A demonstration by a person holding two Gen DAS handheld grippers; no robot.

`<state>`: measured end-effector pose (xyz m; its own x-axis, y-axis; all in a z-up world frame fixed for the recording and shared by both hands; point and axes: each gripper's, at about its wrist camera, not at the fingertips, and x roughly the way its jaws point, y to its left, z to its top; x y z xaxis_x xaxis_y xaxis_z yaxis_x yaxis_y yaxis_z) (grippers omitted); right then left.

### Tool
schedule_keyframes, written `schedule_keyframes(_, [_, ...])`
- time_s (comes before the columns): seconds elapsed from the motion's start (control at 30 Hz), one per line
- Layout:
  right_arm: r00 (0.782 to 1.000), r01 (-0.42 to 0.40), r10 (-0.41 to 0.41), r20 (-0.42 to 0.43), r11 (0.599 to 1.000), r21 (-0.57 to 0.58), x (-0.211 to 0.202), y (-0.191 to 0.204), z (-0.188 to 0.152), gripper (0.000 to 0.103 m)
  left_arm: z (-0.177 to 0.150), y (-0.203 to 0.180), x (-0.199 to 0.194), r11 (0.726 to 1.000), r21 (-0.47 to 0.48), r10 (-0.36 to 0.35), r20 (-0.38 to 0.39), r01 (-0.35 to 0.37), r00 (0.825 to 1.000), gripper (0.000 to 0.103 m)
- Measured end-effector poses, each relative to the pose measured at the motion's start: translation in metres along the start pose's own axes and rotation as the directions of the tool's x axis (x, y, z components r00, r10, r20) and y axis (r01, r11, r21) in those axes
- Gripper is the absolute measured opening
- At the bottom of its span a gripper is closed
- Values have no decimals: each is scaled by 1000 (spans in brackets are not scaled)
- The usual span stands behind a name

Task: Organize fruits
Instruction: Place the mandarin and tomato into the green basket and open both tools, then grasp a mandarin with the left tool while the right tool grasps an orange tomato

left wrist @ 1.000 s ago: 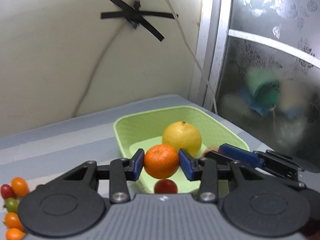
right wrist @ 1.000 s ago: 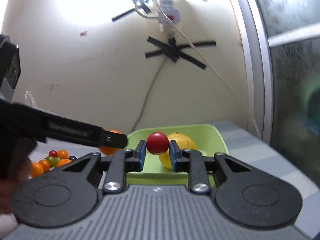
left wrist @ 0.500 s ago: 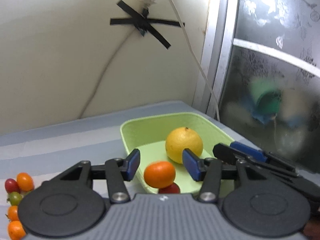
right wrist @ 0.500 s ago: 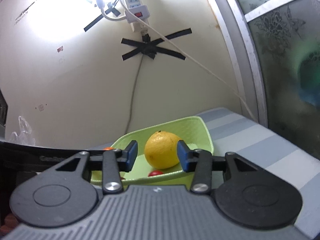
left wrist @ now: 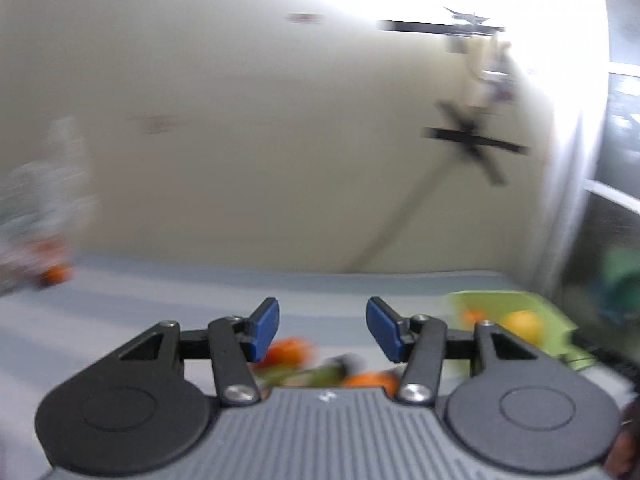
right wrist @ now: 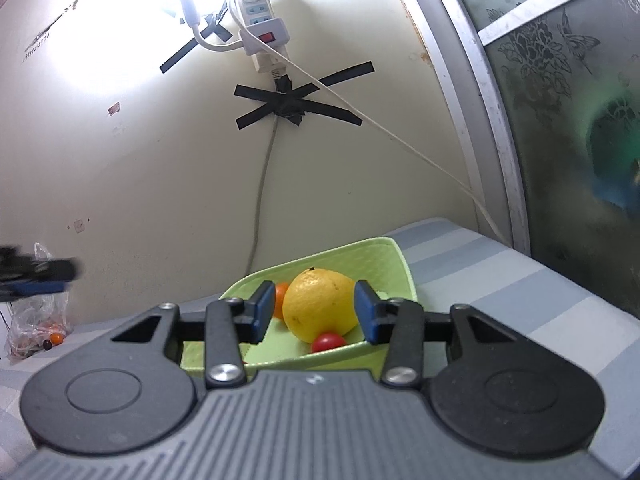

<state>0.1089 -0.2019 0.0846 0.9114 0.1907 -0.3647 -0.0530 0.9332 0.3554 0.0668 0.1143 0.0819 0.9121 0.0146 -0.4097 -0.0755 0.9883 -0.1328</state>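
Observation:
In the right wrist view a green basket (right wrist: 396,258) holds a large yellow citrus (right wrist: 320,306), a mandarin (right wrist: 281,294) and a red cherry tomato (right wrist: 328,342). My right gripper (right wrist: 316,312) hovers open just in front of the basket, with nothing held; the citrus lies beyond its pads. The left wrist view is blurred by motion. My left gripper (left wrist: 323,328) is open and empty above a cluster of small orange and green tomatoes (left wrist: 290,354) on the table. The basket (left wrist: 540,304) sits at its far right. The left gripper (right wrist: 36,276) shows as a blur at the right view's left edge.
A clear plastic bag (right wrist: 36,320) with small fruits in it lies at the back left by the wall. A cable and power strip (right wrist: 264,36) hang on the wall behind the basket. A frosted glass door (right wrist: 580,120) bounds the right side.
Both grippers opened and let go: the mandarin and the red tomato now lie in the basket. The left gripper swung away left over the small tomatoes. The right stayed by the basket.

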Motion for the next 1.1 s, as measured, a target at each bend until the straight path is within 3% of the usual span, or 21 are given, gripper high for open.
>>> schedule_keyframes(0.1, [1000, 1, -1, -2, 1000, -4, 0, 1, -1, 47, -19, 37, -12, 993, -49, 102, -31, -103, 994, 50])
schedule_keyframes(0.23, [1000, 14, -14, 1, 1000, -1, 0, 0, -1, 47, -46, 58, -18, 985, -62, 157, -83, -163, 984, 50])
schedule_keyframes(0.43, [998, 52, -51, 27, 999, -16, -9, 8, -2, 45, -62, 57, -8, 994, -57, 86, -124, -93, 989, 50])
schedule_keyframes(0.57, [1000, 0, 1, 22, 998, -64, -20, 31, -5, 45, -61, 41, 4, 999, -38, 14, -126, -19, 992, 50])
schedule_keyframes(0.7, [993, -110, 103, -55, 983, -149, -19, 67, -16, 45, -63, 20, 14, 999, 15, -28, -118, 30, 993, 50])
schedule_keyframes(0.83, [968, -232, 200, -149, 940, -249, -10, 103, -26, 45, -69, 12, 29, 998, 38, -37, -141, 43, 989, 52])
schedule_keyframes(1.1, [934, -318, 212, -287, 861, -398, 29, 148, -43, 44, -67, 16, 36, 999, 14, -50, -152, 53, 987, 53])
